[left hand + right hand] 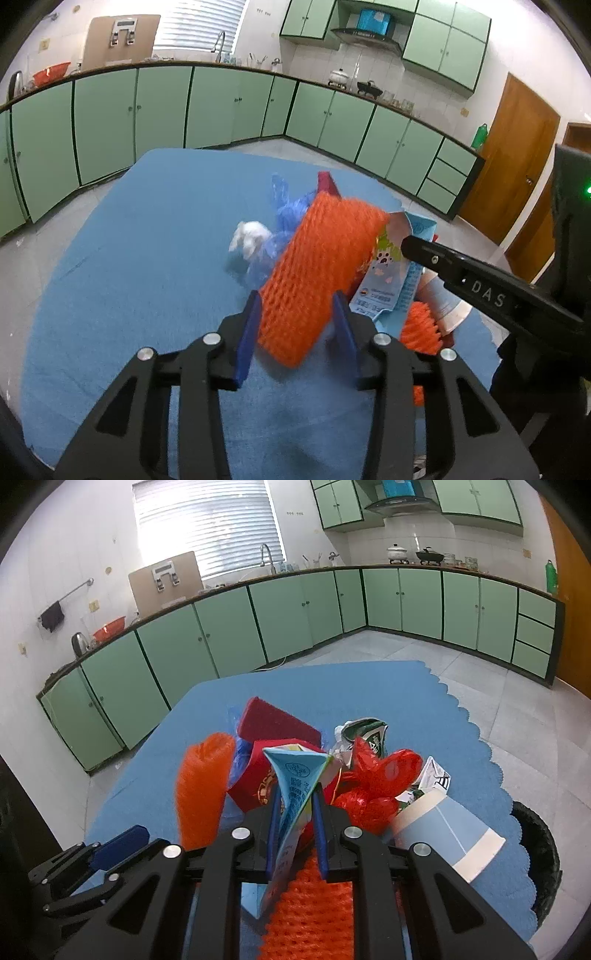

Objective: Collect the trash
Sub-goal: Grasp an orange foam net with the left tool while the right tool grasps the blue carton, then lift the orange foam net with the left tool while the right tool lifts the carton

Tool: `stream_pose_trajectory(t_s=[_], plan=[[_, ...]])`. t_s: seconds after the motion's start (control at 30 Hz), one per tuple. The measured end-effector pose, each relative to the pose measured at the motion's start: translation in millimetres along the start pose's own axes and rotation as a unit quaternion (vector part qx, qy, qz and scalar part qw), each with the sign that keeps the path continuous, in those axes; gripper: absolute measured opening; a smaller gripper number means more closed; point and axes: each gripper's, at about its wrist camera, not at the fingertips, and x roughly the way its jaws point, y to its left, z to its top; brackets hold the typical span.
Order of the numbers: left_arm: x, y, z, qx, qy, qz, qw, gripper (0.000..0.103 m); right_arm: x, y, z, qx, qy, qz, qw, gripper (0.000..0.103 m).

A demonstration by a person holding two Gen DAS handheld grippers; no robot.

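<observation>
Trash pile sits mid-table on the blue cloth [129,280], right in front of both tools.

My right tool [297,805]: pads are pinched on the light-blue carton [295,775]; it stands up between them, opened top flaring above the fingertips. So it's gripping the carton.

My left tool [297,306]: jaws stand apart around the orange foam net [321,258]. Left pad looks against the net, right pad shows a gap, so not clamped. The net leans up and to the right, top end against the carton.

Left wrist view only:
- white crumpled tissue [251,238] and blue plastic bag [284,218] beyond the net, touching each other
- the right tool's black finger coming in from the right onto the carton's printed face
- paper cup [447,302] seen only partly, under that finger
- wooden door [517,166] at the right

Right wrist view only:
- dark red box [273,723] behind the carton, another red pack with gold print [255,779] just left of it
- red crinkled plastic [376,775] to the right of the carton, touching a crumpled green-white wrapper [365,734] behind it
- the paper cup in full, blue and white, lying on its side at the right, mouth toward me
- second orange foam net [310,904] lying under my right tool
- black bin [543,853] beside the table's right edge, below cloth level
- the left tool's blue pad low at the left, the first net upright beside it

Both views: green kitchen cabinets [229,635] along the walls, window blind [207,524] above the sink.
</observation>
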Motion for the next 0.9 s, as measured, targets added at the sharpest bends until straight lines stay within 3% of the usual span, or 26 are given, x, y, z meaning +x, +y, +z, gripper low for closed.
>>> stream_pose_trajectory(t_s=[0.27, 0.5, 0.73, 0.8, 0.9], plan=[[17, -18, -12, 0.033, 0.03, -0.017, 0.9989, 0.058, -7, -11, 2, 0.011, -0.006, -0.008, 1.0, 0.016], [28, -11, -4, 0.042, 0.02, 0.007, 0.9989, 0.061, -8, -11, 3, 0.01, -0.007, -0.005, 1.0, 0.016], [51, -17, -2, 0.055, 0.042, -0.012, 0.9975, 0.061, -7, -12, 4, 0.008, -0.007, -0.004, 1.0, 0.016], [59, -18, -2, 0.054, 0.049, -0.015, 0.9972, 0.057, -8, -12, 5, 0.004, -0.008, -0.004, 1.0, 0.016], [64, -15, -1, 0.047, 0.056, -0.025, 0.997, 0.026, -9, -13, 6, 0.004, -0.009, -0.004, 1.0, 0.016]])
